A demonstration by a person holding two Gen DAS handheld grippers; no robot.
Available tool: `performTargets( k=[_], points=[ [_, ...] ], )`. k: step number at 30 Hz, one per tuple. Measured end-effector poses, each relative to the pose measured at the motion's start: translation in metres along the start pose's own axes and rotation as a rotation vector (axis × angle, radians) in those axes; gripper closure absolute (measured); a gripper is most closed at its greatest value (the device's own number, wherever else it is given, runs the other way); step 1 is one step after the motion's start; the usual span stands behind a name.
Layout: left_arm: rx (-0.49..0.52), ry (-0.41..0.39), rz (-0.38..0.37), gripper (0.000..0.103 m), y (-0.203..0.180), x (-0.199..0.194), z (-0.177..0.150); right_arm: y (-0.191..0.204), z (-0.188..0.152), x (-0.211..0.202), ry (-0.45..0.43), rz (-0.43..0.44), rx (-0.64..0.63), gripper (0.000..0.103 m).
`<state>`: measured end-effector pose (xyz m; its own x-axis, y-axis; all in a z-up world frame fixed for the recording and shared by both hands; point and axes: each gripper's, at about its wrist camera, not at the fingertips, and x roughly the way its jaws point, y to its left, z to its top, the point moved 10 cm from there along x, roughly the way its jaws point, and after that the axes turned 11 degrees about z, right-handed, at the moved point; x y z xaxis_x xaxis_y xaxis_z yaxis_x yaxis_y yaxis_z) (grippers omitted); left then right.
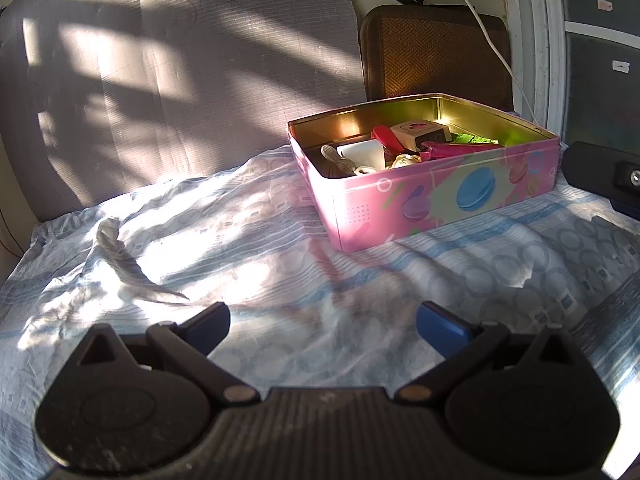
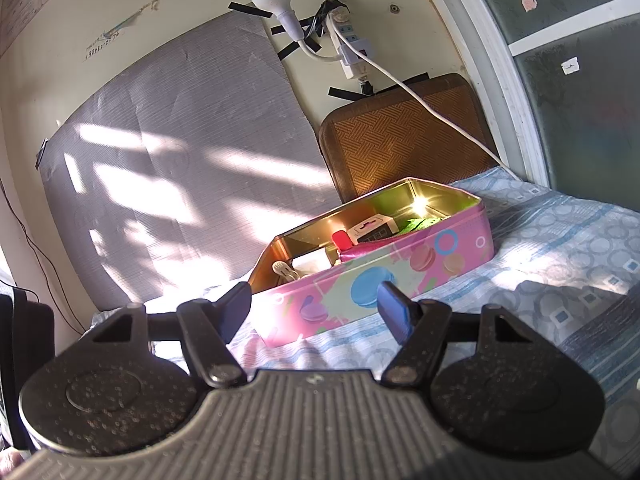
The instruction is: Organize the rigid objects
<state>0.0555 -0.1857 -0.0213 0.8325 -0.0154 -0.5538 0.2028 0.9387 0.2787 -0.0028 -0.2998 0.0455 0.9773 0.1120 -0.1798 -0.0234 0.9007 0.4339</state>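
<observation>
Tin (image 1: 440,200) on bed (image 1: 240,240) already holds the items. Both my hand-held grippers (image 1: 323,322) (image 2: 314,304) wide open, empty. Probably finished; next, find strays.

Bed (image 1: 240,240), patterned sheet; pink tin (image 1: 440,200) resting on it.

Glossy printed metal tin (image 1: 440,196) with shiny gold inside, on wrinkled matt cloth sheet (image 1: 240,240), probably cotton

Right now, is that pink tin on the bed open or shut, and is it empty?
Open and not empty: the pink tin has no lid on, and a red item and other small things lie inside.
</observation>
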Motion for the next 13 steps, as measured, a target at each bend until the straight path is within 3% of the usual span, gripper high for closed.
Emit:
performTargets(
  k=[7, 13],
  points=[
    [-0.006, 0.004, -0.007, 0.000, 0.0006, 0.0010, 0.0003, 0.0002, -0.0003, 0.0004, 0.001, 0.000, -0.001, 0.032],
    [-0.011, 0.000, -0.056, 0.000, -0.0038, 0.0021, -0.0003, -0.0020, -0.0005, 0.0035, 0.007, -0.002, -0.007, 0.031]
  ],
)
